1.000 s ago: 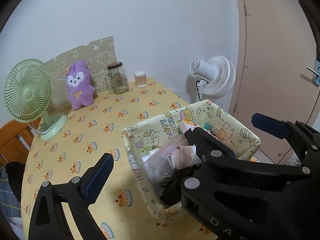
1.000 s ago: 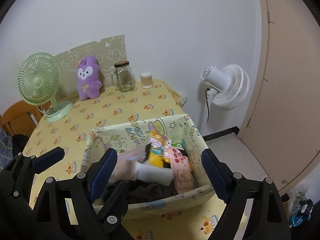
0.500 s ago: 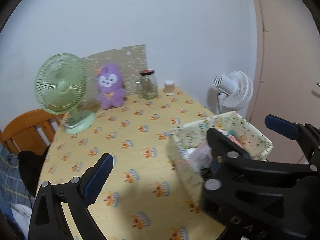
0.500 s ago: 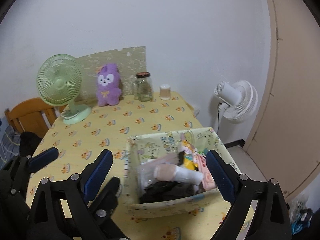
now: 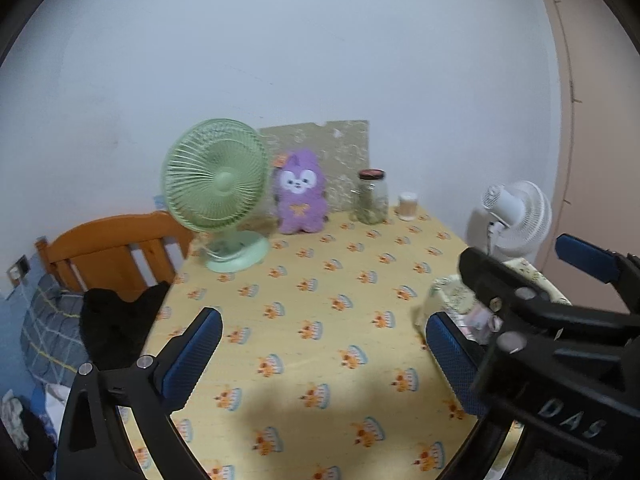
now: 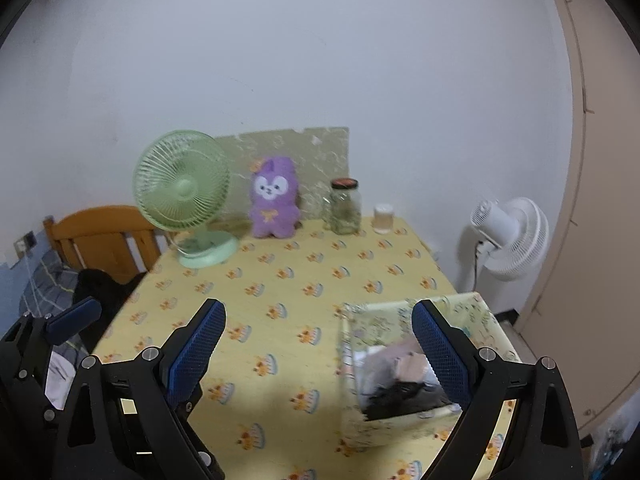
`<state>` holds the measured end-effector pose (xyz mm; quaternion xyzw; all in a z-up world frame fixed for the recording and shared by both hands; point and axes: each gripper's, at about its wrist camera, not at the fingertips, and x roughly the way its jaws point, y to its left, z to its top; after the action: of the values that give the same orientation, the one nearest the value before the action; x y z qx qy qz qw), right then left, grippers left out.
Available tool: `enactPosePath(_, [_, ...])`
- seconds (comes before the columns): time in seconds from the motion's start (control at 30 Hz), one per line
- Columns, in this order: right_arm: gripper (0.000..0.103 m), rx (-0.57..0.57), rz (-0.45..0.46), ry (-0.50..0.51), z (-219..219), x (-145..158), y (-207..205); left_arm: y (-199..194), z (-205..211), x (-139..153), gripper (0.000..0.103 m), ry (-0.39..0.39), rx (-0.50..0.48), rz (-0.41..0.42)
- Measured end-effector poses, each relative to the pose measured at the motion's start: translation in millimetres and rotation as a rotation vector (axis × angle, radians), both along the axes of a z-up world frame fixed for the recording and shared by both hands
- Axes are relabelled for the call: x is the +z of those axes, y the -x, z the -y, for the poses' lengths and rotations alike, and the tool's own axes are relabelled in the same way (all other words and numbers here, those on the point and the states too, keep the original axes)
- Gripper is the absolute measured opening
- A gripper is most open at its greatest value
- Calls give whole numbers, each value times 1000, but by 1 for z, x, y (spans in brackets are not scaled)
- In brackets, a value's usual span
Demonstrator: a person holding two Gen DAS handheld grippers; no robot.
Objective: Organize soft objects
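A purple plush toy (image 5: 300, 196) (image 6: 274, 203) stands upright at the back of the table against a beige board. A yellow patterned fabric bin (image 6: 424, 364) holding soft items sits at the table's right front; in the left wrist view the bin (image 5: 452, 300) is mostly hidden behind the right gripper's body. My left gripper (image 5: 324, 354) is open and empty above the tablecloth. My right gripper (image 6: 318, 346) is open and empty, its right finger (image 6: 438, 350) over the bin.
A green desk fan (image 5: 218, 196) stands at the back left, a glass jar (image 5: 370, 197) and a small cup (image 5: 407, 206) right of the plush. A white floor fan (image 6: 510, 238) stands off the right edge. A wooden chair (image 5: 116, 252) is at left.
Both grippers have pulled back and to the left from over the bin, so the bin slid to the right in view and more of the table shows. Both stay open and empty.
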<state>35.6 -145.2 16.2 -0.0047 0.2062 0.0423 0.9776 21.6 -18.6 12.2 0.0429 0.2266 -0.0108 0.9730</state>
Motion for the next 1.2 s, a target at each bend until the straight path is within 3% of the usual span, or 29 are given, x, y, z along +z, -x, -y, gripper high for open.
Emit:
enactPosePath(0.37, [96, 24, 32, -4, -10, 8, 17, 19, -33, 5, 103, 40, 91, 44])
enactPosePath(0.6, [96, 37, 40, 39, -13, 8, 24, 28, -35, 3, 103, 67, 99, 57])
enactPosePath(1.2, [96, 3, 55, 31, -2, 10, 32, 31, -40, 5, 103, 85, 107, 64])
